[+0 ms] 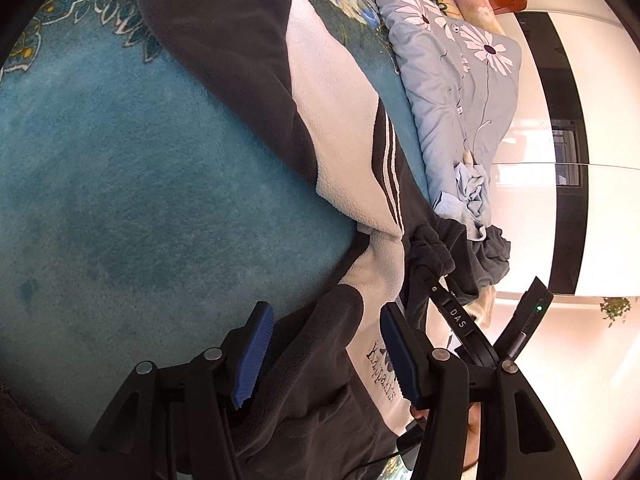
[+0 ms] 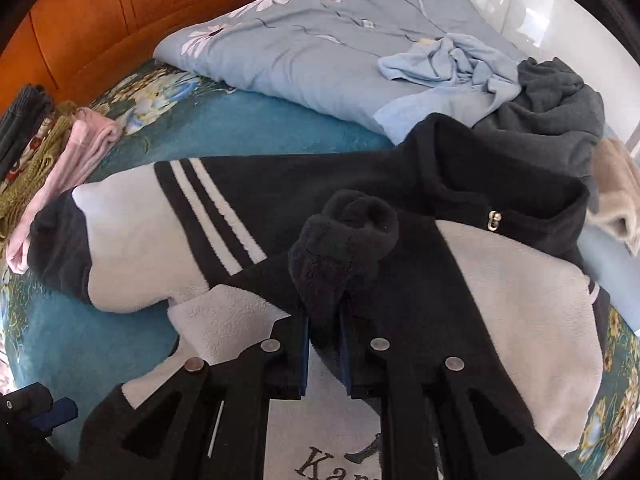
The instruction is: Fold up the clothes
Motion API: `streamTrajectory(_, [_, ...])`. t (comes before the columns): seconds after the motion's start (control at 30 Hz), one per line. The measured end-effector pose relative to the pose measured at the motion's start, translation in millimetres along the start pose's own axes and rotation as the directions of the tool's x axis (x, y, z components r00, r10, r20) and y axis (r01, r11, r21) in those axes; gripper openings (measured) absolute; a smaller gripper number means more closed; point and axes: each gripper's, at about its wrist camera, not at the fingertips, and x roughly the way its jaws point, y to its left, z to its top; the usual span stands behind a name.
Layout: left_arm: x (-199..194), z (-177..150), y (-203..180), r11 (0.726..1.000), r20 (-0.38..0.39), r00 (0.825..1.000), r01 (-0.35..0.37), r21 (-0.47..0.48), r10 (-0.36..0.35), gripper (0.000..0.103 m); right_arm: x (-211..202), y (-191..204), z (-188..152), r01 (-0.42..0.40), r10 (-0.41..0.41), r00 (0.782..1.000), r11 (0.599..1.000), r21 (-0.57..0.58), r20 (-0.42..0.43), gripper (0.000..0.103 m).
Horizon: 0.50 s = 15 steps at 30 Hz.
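Observation:
A black and light grey fleece jacket [image 2: 500, 300] with white stripes lies spread on the teal blanket [image 2: 248, 128]. My right gripper [image 2: 324, 344] is shut on the black sleeve cuff [image 2: 348, 232], holding it bunched over the jacket's body. In the left wrist view the jacket [image 1: 332, 120] runs across the blanket [image 1: 120, 168]. My left gripper [image 1: 320, 340] is open, its blue pads either side of the dark fabric at the jacket's lower part, just above it. The right gripper [image 1: 460, 316] shows there too, pinching the cuff.
A blue-grey floral duvet [image 2: 320, 40] lies behind, with a crumpled light blue garment [image 2: 452, 60], a dark grey garment [image 2: 552, 108] and a beige one [image 2: 616, 196] on it. Folded pink and green clothes [image 2: 72, 160] sit at left. An orange wooden headboard [image 2: 100, 20] stands beyond.

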Motion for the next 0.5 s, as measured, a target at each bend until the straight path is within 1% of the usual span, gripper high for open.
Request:
streamTrajectory(0.03, [1,0,0,1.0,-0.003,1.0,-0.004,0.001,0.004,0.06,-1,2,-2,-0.081,0.081,0.997,0.997,-0.013,-0.011,0.036])
streamTrajectory(0.07, [3,1,0,1.0,-0.007,1.0,-0.008,0.001,0.008,0.06,-3,3,-5,-0.204,0.203,0.979,0.979,-0.02,-0.03,0.044])
streamTrajectory(0.1, [4,1,0,1.0,-0.009,1.0,-0.011,0.001,0.011,0.06,-6,3,-8,-0.308,0.307,0.95,0.951,-0.022,-0.049,0.045])
streamTrajectory(0.13, [4,2,0,1.0,-0.008,1.0,-0.013,-0.001,0.013,0.06,-12,2,-11,-0.329,0.327,0.944,0.944,-0.027,-0.042,0.045])
streamTrajectory(0.17, [5,3,0,1.0,-0.007,1.0,-0.015,-0.002,0.015,0.06,-18,1,-13,-0.336,0.335,0.942,0.941,-0.031,-0.031,0.045])
streamTrajectory(0.2, [5,3,0,1.0,-0.005,1.0,-0.017,-0.002,0.017,0.06,-23,-5,-15,-0.299,0.299,0.954,0.954,-0.022,-0.007,0.045])
streamTrajectory(0.27, [6,4,0,1.0,0.003,1.0,-0.019,-0.001,0.019,0.06,-27,-23,-16,-0.275,0.274,0.961,0.96,0.051,0.03,0.045])
streamTrajectory(0.33, [5,5,0,1.0,0.014,1.0,-0.018,0.0,0.018,0.06,-26,-44,-13,-0.291,0.285,0.956,0.945,0.15,0.065,0.045])
streamTrajectory(0.4, [3,7,-1,1.0,0.039,0.999,-0.027,0.003,0.027,0.06,-18,-55,-7,-0.257,0.247,0.966,0.943,0.21,0.073,0.045])
streamTrajectory(0.47, [-4,11,-1,0.999,0.083,0.996,-0.034,-0.001,0.034,0.06,-5,-58,0,-0.243,0.237,0.97,0.938,0.248,0.058,0.045])
streamTrajectory(0.5, [-8,14,0,0.999,0.107,0.994,-0.03,-0.01,0.031,0.06,5,-57,1,-0.243,0.243,0.969,0.936,0.256,0.033,0.045])
